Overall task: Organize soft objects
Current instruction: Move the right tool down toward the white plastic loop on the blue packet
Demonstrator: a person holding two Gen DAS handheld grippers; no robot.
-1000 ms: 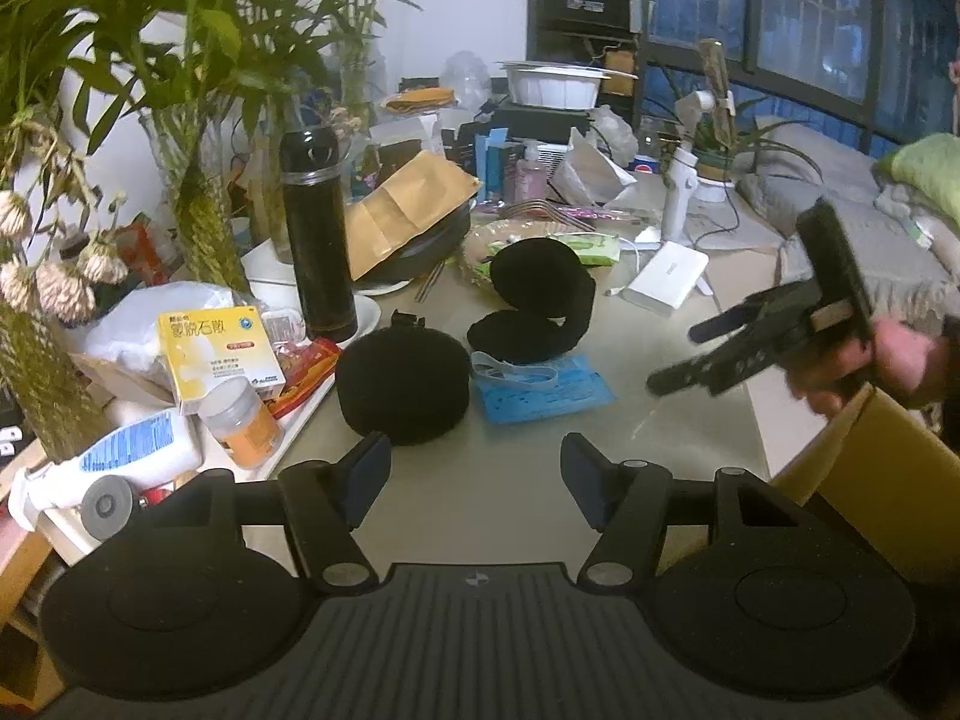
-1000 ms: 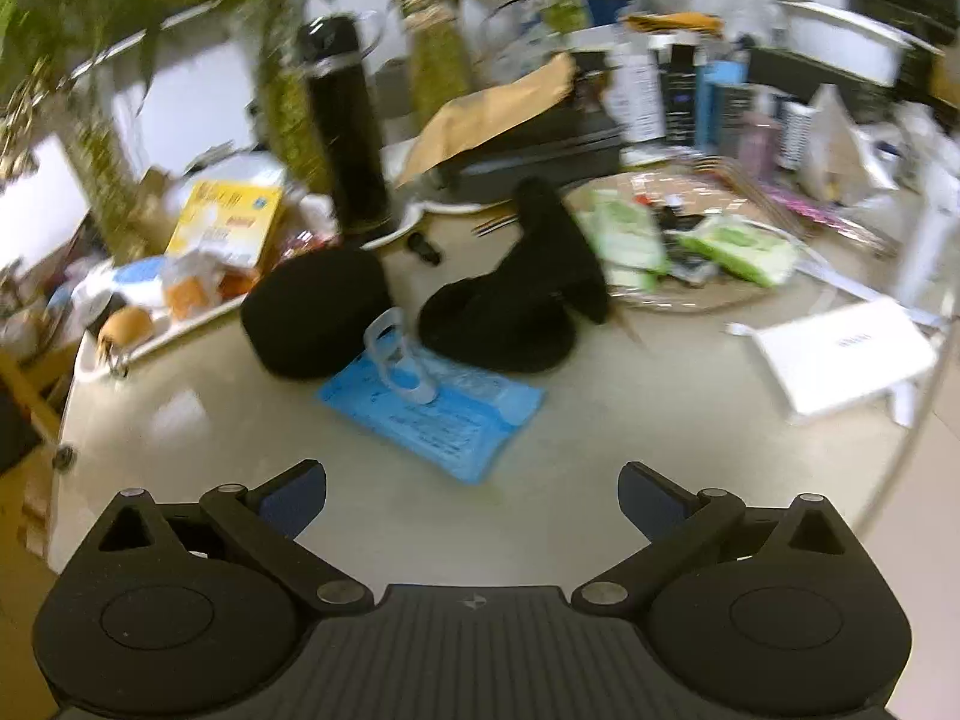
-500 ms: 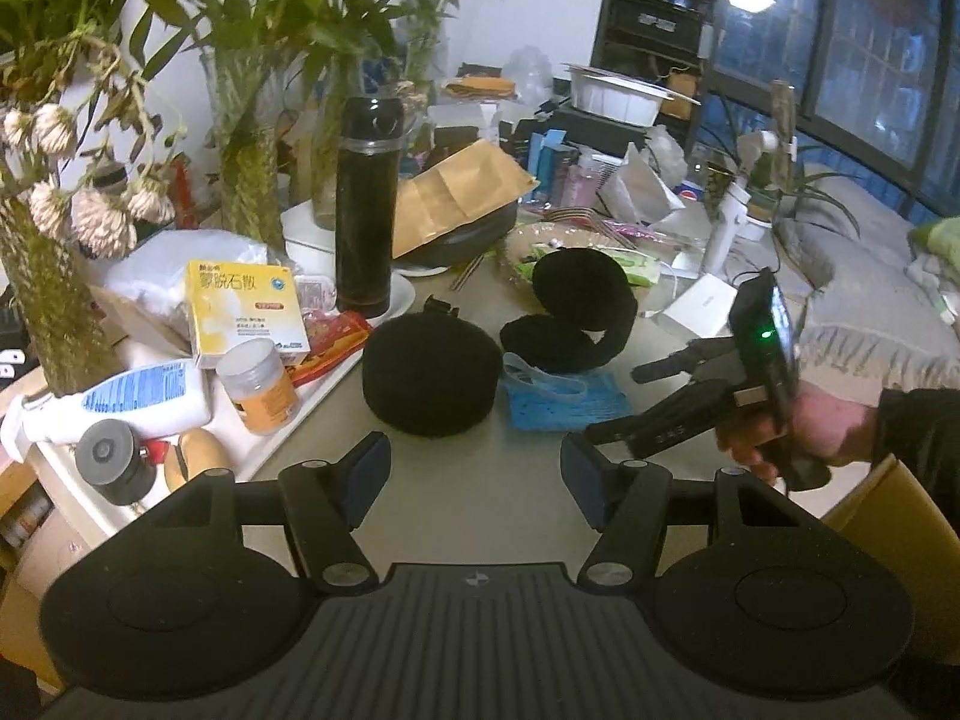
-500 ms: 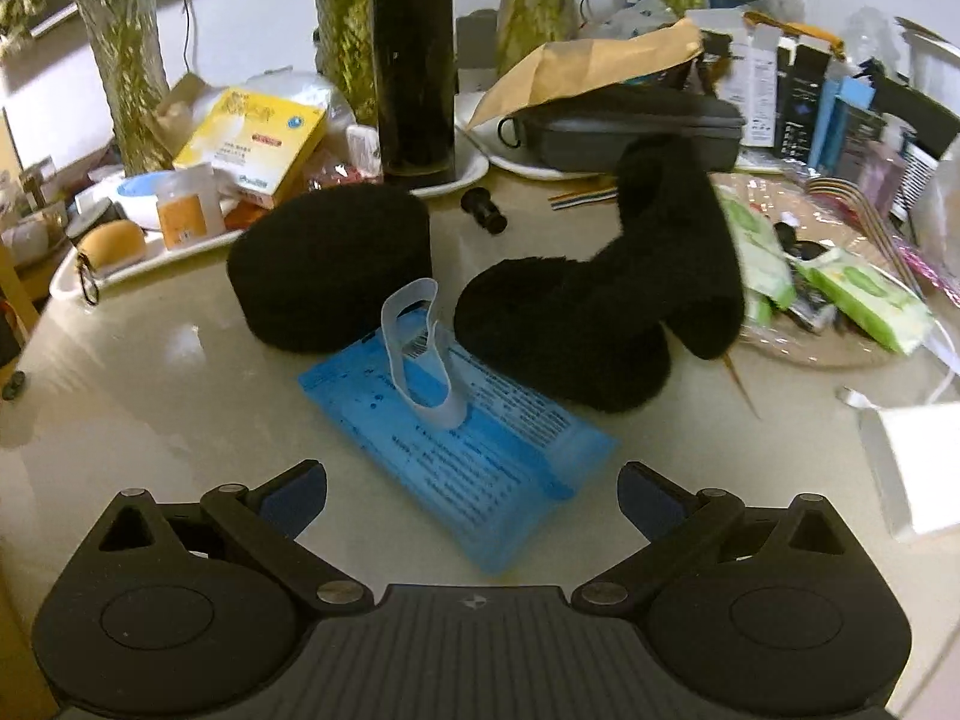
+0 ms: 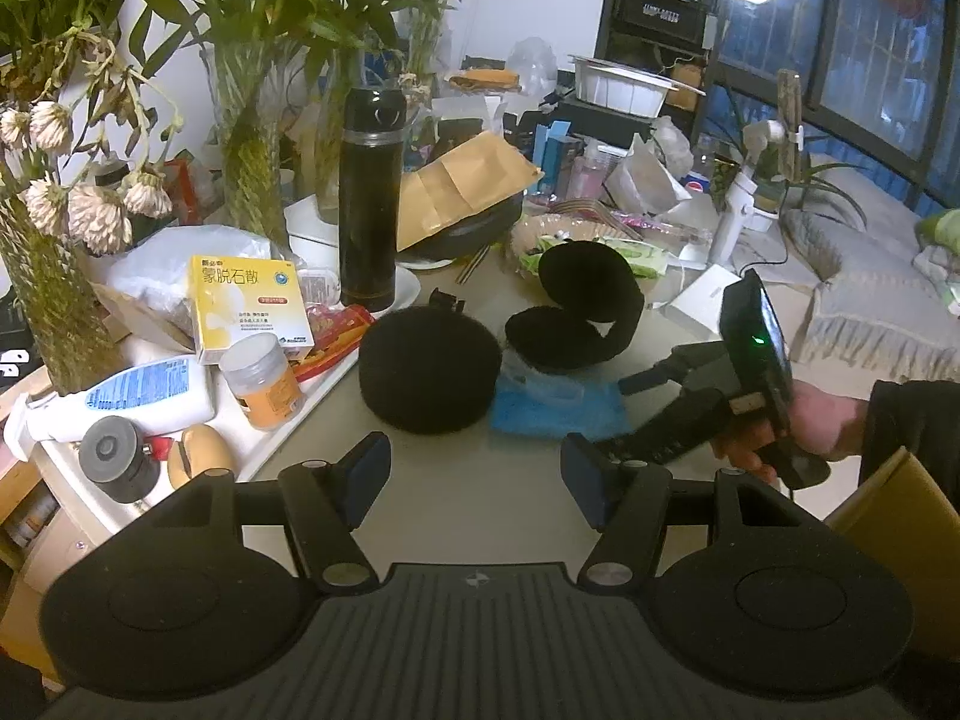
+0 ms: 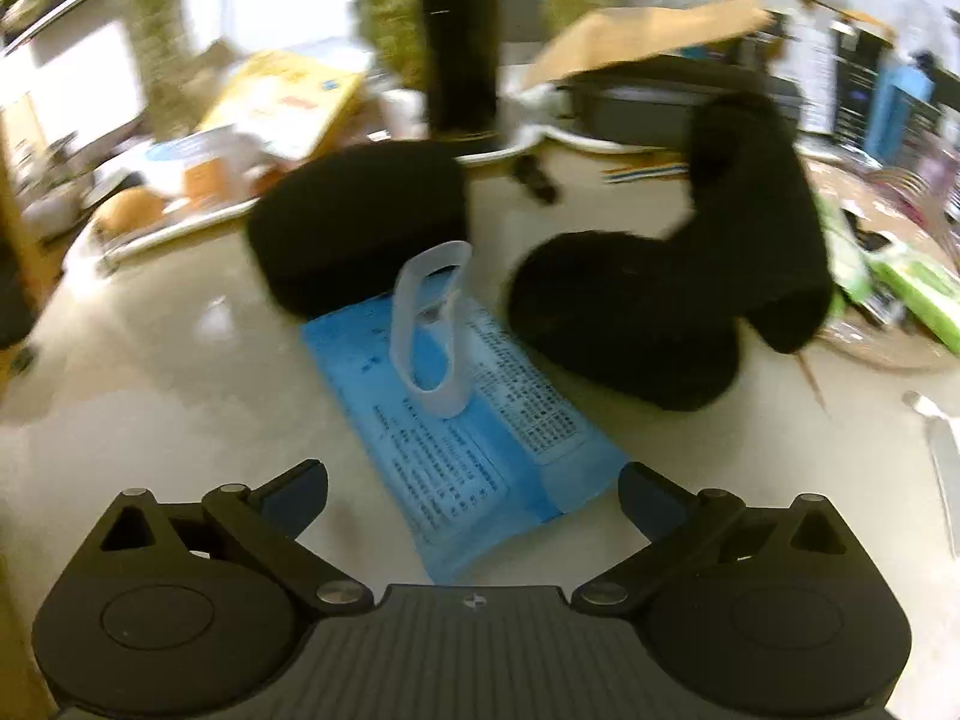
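Both tongs gape empty, the blue wipes pack just ahead of the right tongs.

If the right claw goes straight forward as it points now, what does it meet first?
Most likely the blue packet, which lies flat between the open right claw fingers, with its upright clear loop just beyond; depth is uncertain.

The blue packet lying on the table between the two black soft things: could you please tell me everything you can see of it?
The blue packet is a flat, soft-looking plastic pouch printed with small dark text. A pale translucent flap stands up from its top in a loop. It lies flat on the beige table; its far end reaches the round black cushion, though contact is unclear. The folded black cushion sits to its right. The open right tongs straddle its near end without gripping it.
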